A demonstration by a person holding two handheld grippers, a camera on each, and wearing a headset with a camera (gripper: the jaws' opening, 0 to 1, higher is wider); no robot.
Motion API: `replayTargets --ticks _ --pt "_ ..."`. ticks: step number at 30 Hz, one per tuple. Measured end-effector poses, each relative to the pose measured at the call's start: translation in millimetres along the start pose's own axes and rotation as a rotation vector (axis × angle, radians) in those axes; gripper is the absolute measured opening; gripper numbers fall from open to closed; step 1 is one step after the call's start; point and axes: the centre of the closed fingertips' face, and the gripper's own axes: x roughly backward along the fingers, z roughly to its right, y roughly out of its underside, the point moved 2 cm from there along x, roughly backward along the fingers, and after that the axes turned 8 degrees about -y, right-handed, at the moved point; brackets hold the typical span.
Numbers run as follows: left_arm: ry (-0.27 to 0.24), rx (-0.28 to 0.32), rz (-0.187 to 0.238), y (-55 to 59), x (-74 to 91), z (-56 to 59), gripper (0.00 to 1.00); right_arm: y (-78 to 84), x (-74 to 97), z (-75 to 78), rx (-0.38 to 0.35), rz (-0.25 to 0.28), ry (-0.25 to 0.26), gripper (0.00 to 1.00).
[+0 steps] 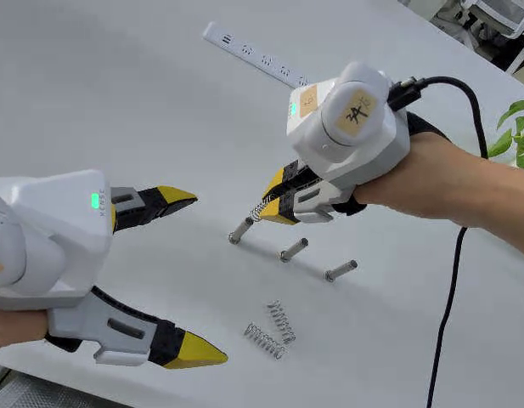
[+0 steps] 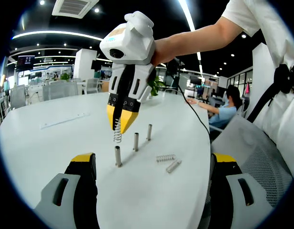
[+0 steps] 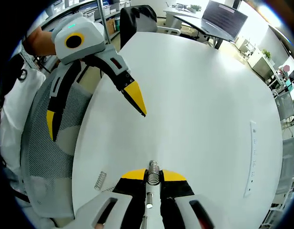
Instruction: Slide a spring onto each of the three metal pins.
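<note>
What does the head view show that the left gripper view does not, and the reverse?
Head view: the left gripper's white body with its green light.
Left gripper view: the office behind the table, a seated person, and the held spring hanging just above the nearest pin, apart from it.
Both: the left gripper's open jaws, the right gripper shut on that spring, three pins standing bare, two loose springs lying nearby, the power strip and the cable.

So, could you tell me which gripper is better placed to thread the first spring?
Right: the right gripper is shut on a spring held just above the end pin; the left gripper is open and empty.
</note>
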Motion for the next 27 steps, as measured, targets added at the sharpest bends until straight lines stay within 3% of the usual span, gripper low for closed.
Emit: replayTargets --ticks 27 --pt "0.003 0.024 0.005 3.7 1.5 -0.6 0.99 0.3 -12.2 -0.6 -0.001 -0.024 -0.029 0.06"
